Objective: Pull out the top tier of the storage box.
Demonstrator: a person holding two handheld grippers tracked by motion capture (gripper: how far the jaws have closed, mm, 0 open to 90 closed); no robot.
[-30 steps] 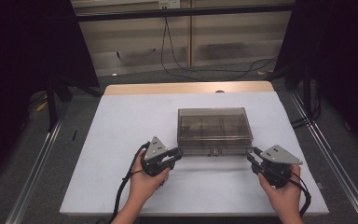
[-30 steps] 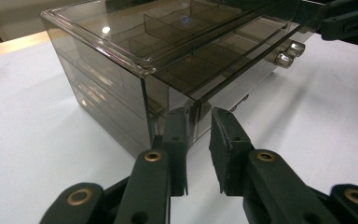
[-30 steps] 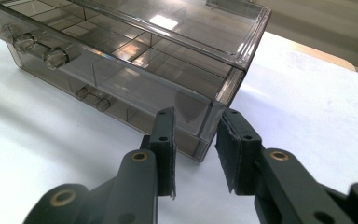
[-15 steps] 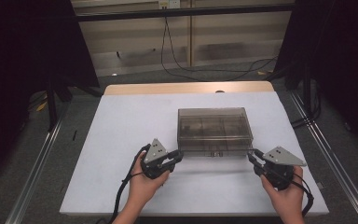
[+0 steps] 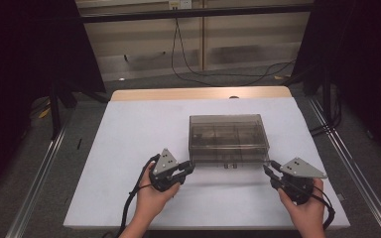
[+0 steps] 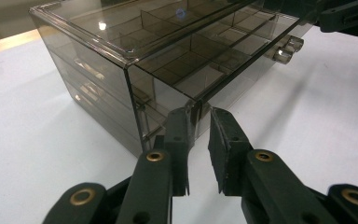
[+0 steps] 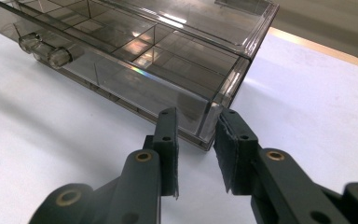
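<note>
Little change over the last second: the smoky clear compartment box [image 5: 228, 140] sits centre frame on my bench [image 5: 129, 129], left gripper [image 5: 188, 169] and right gripper [image 5: 269, 168] narrowly spread astride its front corners, neither pinching yet.

In the left gripper view the smoked plastic drawer box [image 6: 135, 56] runs off the frame at twelve o'clock, its corner hidden behind the left gripper [image 6: 198, 123] so that contact cannot be judged, while the drawer's contents are too dim to tell.
</note>
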